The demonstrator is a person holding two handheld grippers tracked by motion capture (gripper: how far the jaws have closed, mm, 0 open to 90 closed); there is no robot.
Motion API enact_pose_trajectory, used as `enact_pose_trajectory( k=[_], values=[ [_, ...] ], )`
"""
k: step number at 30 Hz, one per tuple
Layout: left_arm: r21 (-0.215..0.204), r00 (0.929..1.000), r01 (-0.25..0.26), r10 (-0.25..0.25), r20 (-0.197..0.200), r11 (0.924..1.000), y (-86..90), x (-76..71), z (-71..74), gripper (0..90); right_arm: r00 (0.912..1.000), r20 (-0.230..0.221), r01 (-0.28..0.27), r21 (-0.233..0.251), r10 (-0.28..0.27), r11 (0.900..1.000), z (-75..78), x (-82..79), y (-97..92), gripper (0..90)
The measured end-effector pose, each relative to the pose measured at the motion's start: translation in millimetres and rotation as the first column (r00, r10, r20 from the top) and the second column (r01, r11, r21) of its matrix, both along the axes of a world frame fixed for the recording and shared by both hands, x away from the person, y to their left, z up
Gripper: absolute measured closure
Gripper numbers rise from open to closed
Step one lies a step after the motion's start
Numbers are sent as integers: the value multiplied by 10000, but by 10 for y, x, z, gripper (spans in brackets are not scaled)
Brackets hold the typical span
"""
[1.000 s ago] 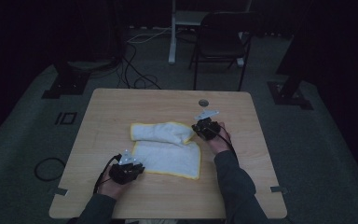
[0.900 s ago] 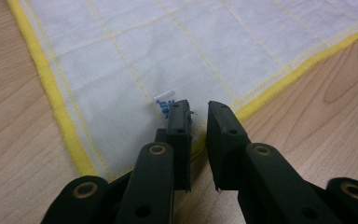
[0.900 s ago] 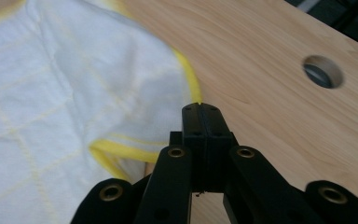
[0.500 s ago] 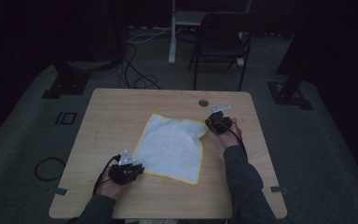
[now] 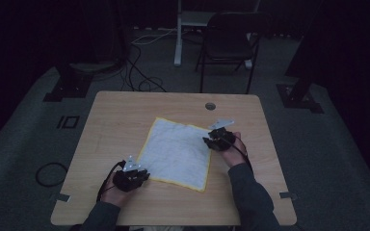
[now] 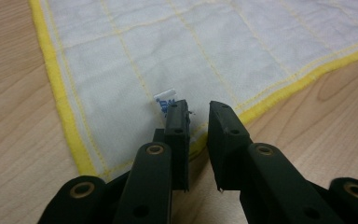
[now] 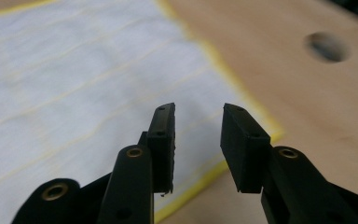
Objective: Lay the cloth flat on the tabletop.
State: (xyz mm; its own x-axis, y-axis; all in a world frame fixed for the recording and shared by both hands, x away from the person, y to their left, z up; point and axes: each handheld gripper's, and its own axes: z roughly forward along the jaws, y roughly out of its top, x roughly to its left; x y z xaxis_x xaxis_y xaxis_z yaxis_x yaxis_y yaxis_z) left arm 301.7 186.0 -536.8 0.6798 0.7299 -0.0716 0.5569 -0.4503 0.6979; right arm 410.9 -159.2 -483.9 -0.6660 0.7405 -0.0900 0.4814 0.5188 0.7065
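Note:
A white cloth (image 5: 176, 151) with a yellow hem lies spread flat on the wooden table (image 5: 120, 115). My left gripper (image 5: 135, 167) rests at the cloth's near-left corner. In the left gripper view the cloth (image 6: 191, 46) lies under the left gripper (image 6: 198, 109), whose jaws stand a narrow gap apart over the hem, next to a small white label (image 6: 165, 99). My right gripper (image 5: 212, 141) sits at the cloth's right corner. In the right gripper view the right gripper (image 7: 198, 114) is open above the cloth (image 7: 74, 70), with nothing between its jaws.
A round cable hole (image 5: 210, 106) is in the table behind the cloth, and shows as the hole (image 7: 327, 46) in the right gripper view. A dark chair (image 5: 231, 43) and floor cables (image 5: 139, 72) lie beyond the far edge. Bare wood surrounds the cloth.
The right gripper pulled the folded half of the cloth open to the far right, laid it flat, and let go. The left gripper stayed at the near-left corner.

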Motion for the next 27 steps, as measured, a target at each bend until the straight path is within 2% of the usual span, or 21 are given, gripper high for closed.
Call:
enact_pose_trajectory(
  k=[2,3,4,7,9,11,13,15,17,20,23,27],
  values=[
    [-10,10000,-5,5,-4,10000,-7,-10,0,786,10000,-62,-50,59,50,10000,-32,-43,19,641],
    [-23,10000,31,-31,-6,10000,-16,-26,0,786,9997,-182,-168,130,170,9998,-75,-98,43,637],
    [-56,10000,29,-29,-10,10000,-20,-32,-3,785,9992,-327,-239,223,246,9995,-164,-222,94,627],
    [-84,9999,93,-93,-48,9999,-26,-48,-4,783,9984,-523,-187,456,211,9988,-272,-360,134,609],
    [-153,9998,148,-150,-115,9998,-39,-65,-4,781,9982,-566,-150,418,173,9990,-341,-446,159,604],
    [-438,9989,212,-230,-414,9988,-54,-80,-3,777,9978,-626,-180,349,201,9992,-401,-535,185,590],
    [-485,9979,458,-479,-432,9978,-105,-132,-6,776,9983,-529,-224,200,234,9995,-443,-617,199,577],
    [-568,9961,690,-719,-516,9960,-164,-184,-8,773,9978,-610,-237,258,252,9994,-478,-682,192,568],
    [-693,9934,942,-983,-587,9931,-225,-233,-13,771,9971,-715,-251,95,257,9996,-511,-720,177,562],
    [-817,9893,1254,-1308,-642,9887,-295,-289,-19,760,9965,-823,-100,187,115,9998,-514,-748,111,563],
    [-710,9891,1345,-1382,-505,9884,-331,-326,-12,744,9956,-931,5,356,29,9994,-520,-777,31,563],
    [-796,9965,832,-822,167,9933,-292,-320,48,735,9962,-870,33,510,12,9987,-535,-843,-45,563]
  ],
)
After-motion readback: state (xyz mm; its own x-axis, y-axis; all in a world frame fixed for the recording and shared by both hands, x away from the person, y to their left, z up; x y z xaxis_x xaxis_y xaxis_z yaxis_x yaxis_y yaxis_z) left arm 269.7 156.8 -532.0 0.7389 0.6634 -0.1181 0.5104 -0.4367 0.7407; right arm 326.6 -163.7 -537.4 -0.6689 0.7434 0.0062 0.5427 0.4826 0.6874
